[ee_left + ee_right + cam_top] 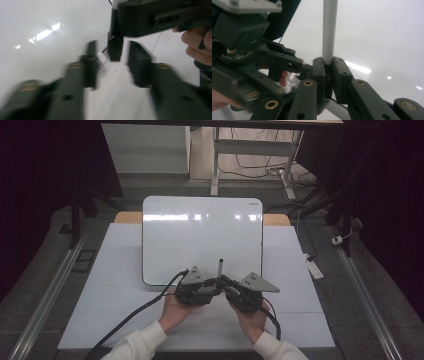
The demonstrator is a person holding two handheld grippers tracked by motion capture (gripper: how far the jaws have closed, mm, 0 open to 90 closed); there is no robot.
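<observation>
A whiteboard [202,237] lies flat at the centre of the high view, on a pale table sheet [110,285]. At the lower centre of that frame the person's two hands hold the grippers close together, just over the board's near edge.

The right gripper [327,65] is clamped on a marker [329,30]; in the right gripper view the white barrel rises straight up from between the closed jaws to the top of the frame. In the high view the marker [220,268] stands upright between the two grippers, dark-tipped.

The left gripper [112,67] has its jaws spread apart, blurred, in the lower half of the left gripper view. A small white cap-like piece [102,58] sits against its left jaw; whether it is held cannot be told.
</observation>
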